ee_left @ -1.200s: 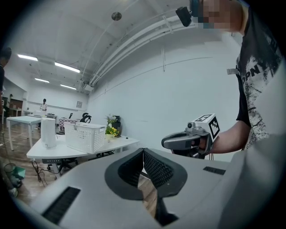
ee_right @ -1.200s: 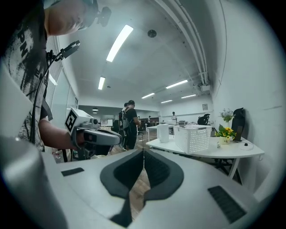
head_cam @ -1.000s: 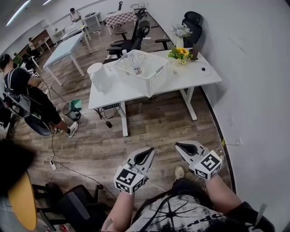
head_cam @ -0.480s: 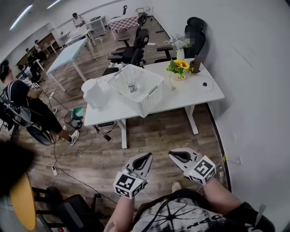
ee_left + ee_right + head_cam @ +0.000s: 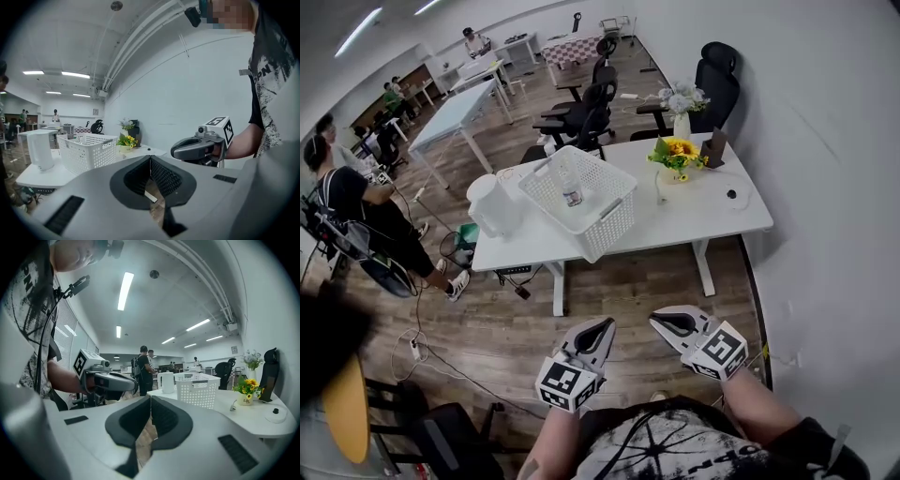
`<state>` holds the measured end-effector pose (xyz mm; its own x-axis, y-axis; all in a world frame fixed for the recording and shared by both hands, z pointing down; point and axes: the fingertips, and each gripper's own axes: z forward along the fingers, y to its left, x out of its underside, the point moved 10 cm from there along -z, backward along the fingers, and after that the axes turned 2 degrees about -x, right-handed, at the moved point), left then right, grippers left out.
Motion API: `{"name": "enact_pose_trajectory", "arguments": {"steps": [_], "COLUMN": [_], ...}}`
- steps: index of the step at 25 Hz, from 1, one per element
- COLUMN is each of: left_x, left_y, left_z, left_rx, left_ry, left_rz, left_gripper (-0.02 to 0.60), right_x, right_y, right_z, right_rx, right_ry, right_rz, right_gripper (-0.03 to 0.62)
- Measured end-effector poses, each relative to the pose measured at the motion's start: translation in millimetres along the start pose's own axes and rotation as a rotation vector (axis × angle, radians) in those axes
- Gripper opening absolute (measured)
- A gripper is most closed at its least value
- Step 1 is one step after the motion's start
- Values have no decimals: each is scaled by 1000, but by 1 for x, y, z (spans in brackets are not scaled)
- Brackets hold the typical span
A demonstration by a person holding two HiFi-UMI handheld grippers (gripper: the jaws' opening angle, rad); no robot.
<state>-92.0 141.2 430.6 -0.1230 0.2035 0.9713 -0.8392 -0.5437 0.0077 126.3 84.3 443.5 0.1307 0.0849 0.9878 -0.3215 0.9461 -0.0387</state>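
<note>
Grippers first: we hold the left gripper [image 5: 602, 326] and the right gripper [image 5: 661, 321] side by side above the wooden floor [image 5: 619, 281], both pointing toward the desk. Each gripper view shows its jaws closed tip to tip with nothing between them. Only floor shows through the gap below the tips.

Ahead stands the white desk [image 5: 703, 211], well apart from both grippers. The nearest item on it is the white basket [image 5: 609, 220], set slantwise near the front edge, ahead of the left gripper and slightly to its left. We judge the basket light and stiff, with perforated plastic walls that may be somewhat slippery. The thickened rim and the handle slot in an end wall offer the surest hold. A small bottle [image 5: 572, 195] sits inside and would probably shift if the basket tilts.

Just left of the basket stands a white jug [image 5: 492, 206]. To its right rear is a pot of yellow flowers [image 5: 675, 152]. Beyond the desk we see black chairs [image 5: 591, 103] and, far left, people [image 5: 356, 202].
</note>
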Motion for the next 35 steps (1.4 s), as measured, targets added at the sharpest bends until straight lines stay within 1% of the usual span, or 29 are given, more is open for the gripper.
{"name": "enact_pose_trajectory", "arguments": {"steps": [10, 20, 27, 35], "left_x": [-6, -9, -9, -23], "left_y": [8, 34, 76, 153], "left_z": [24, 39, 59, 71], "left_rx": [-53, -45, -22, -5], "left_ry": [18, 28, 2, -8], "left_rz": [-4, -4, -5, 1], "left_gripper": [11, 11, 11, 11], "right_x": [6, 6, 3, -15], "right_y": [-35, -56, -76, -106], "right_z": [-3, 8, 36, 91], "right_rx": [-17, 11, 42, 86], "right_ry": [-14, -23, -10, -6], "right_rz": [25, 41, 29, 26], "right_gripper": [23, 23, 23, 23]}}
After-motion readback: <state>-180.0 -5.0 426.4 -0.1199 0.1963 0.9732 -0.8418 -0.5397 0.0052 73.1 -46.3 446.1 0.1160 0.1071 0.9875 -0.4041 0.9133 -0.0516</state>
